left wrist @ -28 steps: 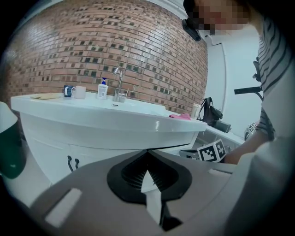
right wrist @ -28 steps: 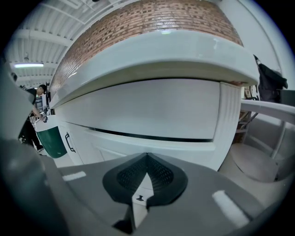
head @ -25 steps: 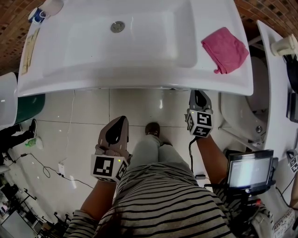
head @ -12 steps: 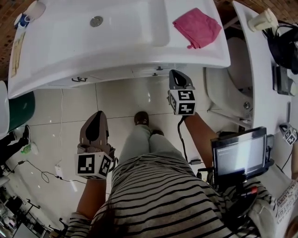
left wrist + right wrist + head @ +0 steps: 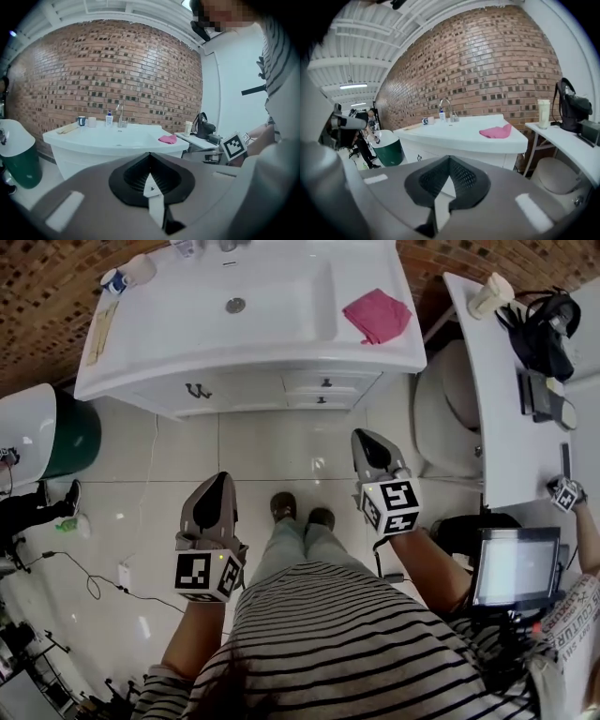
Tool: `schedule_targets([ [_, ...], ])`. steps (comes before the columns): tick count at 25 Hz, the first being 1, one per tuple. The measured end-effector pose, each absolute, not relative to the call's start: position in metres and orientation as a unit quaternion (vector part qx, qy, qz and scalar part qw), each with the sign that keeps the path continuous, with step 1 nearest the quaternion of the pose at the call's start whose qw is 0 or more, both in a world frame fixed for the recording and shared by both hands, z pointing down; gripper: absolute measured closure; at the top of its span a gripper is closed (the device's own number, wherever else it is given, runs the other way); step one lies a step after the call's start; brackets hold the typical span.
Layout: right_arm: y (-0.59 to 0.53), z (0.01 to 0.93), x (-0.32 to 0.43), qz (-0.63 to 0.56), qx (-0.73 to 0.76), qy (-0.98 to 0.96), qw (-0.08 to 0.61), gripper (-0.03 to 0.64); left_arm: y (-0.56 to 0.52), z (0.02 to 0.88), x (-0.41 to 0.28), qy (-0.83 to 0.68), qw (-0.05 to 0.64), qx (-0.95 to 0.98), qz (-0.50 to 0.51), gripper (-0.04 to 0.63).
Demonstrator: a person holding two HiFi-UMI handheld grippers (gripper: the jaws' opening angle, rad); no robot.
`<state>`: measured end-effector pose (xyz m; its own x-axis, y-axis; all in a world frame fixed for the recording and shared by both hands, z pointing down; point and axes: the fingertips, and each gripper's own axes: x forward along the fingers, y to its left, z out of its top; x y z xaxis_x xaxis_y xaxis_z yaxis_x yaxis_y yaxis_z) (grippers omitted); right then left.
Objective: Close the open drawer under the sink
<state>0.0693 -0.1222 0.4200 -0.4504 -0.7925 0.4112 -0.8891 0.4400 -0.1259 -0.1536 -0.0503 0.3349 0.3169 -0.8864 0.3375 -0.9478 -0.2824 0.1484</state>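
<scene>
Brick walling backs a white sink at the far side of a pale tiled floor. The drawer is under the sink's right half, in the white cabinet. Its long axis runs left to right and its handled front faces near, toward the person. From the head view it looks flush with the cabinet face.

A pink cloth lies on the sink's right rim, above the drawer. A toilet stands just right of the cabinet, and a white side table beyond it carries a black bag. A green bin stands at the left.

Both grippers hang over open floor, well short of the cabinet. The left gripper is near and left of the person's shoes; the right gripper is farther forward, roughly in line with the drawer. On each the jaws are pressed together with nothing between them — only bare tile separates them from the drawer front.
</scene>
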Motion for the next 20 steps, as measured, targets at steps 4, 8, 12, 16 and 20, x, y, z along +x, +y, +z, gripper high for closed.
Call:
schedule_targets([
  [4, -0.065, 0.375, 0.064, 0.158, 0.503, -0.842, 0.120, 0.617, -0.014, 0.309, -0.162, -0.585, 0.140, 0.795, 0.077, 0.581],
  [8, -0.006, 0.349, 0.050, 0.138, 0.506, -0.843, 0.116, 0.617, 0.030, 0.291, -0.175, -0.580, 0.129, 0.802, 0.059, 0.581],
  [12, 0.065, 0.325, 0.027, 0.132, 0.526, -0.835, 0.096, 0.617, 0.091, 0.285, -0.207, -0.572, 0.113, 0.811, 0.045, 0.580],
  [16, 0.141, 0.303, -0.012, 0.135, 0.558, -0.815, 0.076, 0.617, 0.160, 0.286, -0.258, -0.565, 0.123, 0.815, 0.032, 0.581],
  [20, 0.210, 0.283, -0.056, 0.139, 0.568, -0.809, 0.061, 0.617, 0.225, 0.288, -0.297, -0.546, 0.129, 0.827, 0.041, 0.581],
])
